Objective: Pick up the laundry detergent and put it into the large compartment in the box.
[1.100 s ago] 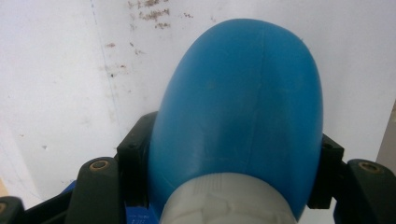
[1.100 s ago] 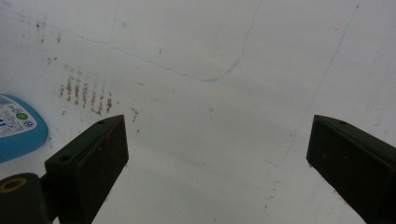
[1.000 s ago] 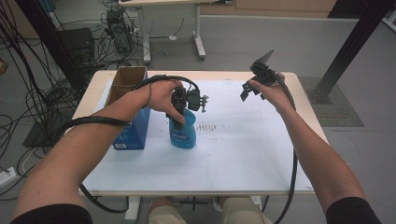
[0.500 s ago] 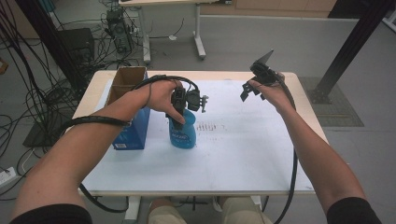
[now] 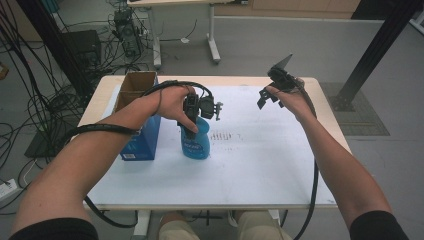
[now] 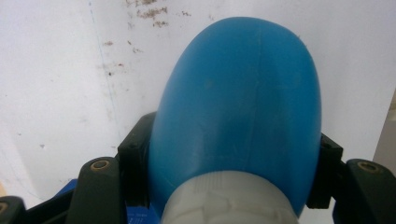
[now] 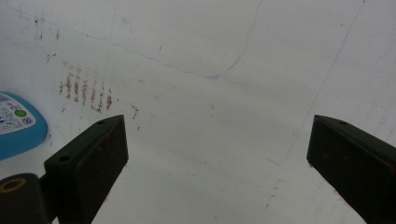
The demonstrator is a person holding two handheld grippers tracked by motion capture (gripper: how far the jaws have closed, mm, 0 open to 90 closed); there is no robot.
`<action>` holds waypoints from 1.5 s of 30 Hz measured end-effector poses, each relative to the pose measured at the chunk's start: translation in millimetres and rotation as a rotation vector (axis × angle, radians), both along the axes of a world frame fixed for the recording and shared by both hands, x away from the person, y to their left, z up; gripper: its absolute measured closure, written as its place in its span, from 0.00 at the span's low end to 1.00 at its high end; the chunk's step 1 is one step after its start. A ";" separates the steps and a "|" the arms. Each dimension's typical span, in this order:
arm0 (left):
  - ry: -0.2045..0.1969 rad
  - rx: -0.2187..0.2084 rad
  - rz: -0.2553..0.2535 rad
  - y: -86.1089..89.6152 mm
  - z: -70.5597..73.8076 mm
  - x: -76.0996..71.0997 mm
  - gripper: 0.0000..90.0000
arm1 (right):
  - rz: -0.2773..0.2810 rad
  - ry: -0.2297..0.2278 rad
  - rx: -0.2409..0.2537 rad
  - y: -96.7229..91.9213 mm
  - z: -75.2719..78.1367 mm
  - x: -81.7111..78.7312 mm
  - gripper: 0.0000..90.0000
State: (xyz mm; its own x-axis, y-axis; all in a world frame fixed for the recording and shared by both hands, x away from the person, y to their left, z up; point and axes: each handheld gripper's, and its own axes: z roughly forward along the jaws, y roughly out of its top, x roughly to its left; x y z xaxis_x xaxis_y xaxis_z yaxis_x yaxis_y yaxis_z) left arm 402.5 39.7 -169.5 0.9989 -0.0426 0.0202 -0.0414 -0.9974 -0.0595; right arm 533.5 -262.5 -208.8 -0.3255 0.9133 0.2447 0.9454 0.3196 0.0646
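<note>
A blue plastic bottle (image 5: 196,142) with a white cap stands upright on the white sheet, left of the table's middle. My left gripper (image 5: 192,122) comes down on it from above and is shut on its upper part. In the left gripper view the bottle (image 6: 238,112) bulges out between the two black jaws, which press on its sides just above the white cap (image 6: 229,200). My right gripper (image 5: 270,97) hovers over the far right of the sheet, apart from the bottle. Its jaws stand wide open with nothing between them (image 7: 217,158), and the bottle's labelled side (image 7: 18,123) shows at the left edge.
A blue carton (image 5: 142,142) and an open brown cardboard box (image 5: 135,87) stand at the table's left, close beside the bottle. The white sheet (image 5: 250,160) bears small brown marks (image 5: 225,136). Cables, a second table and a black post stand on the floor beyond.
</note>
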 end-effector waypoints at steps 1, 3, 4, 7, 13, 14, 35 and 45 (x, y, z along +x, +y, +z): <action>0.000 0.001 0.000 -0.1 0.0 -0.1 0.40 | 0.001 0.002 0.000 0.5 0.2 0.2 0.06; -0.001 0.002 0.000 -0.5 0.0 -0.3 0.40 | 0.001 -0.002 0.000 0.7 0.1 -0.4 0.06; -0.001 0.002 -0.001 -0.6 0.0 -0.3 0.40 | 0.002 -0.003 0.001 0.5 0.1 -0.7 0.06; 0.000 0.003 -0.002 -1.1 0.1 -0.2 0.40 | 0.005 -0.003 0.002 0.3 0.3 -0.8 0.05; 0.004 0.001 0.008 -0.7 -0.1 0.5 0.40 | 0.005 0.000 0.004 0.2 0.4 -0.6 0.05; 0.006 0.003 0.012 -0.9 0.1 1.0 0.40 | 0.005 0.000 0.004 0.2 0.4 -0.5 0.05; 0.035 -0.048 0.361 1.1 90.2 12.1 0.41 | 0.016 -0.016 0.004 3.9 7.8 -10.1 0.05; -0.087 -0.064 0.784 32.4 179.3 10.1 0.41 | 0.037 -0.023 0.008 5.7 12.4 -13.7 0.05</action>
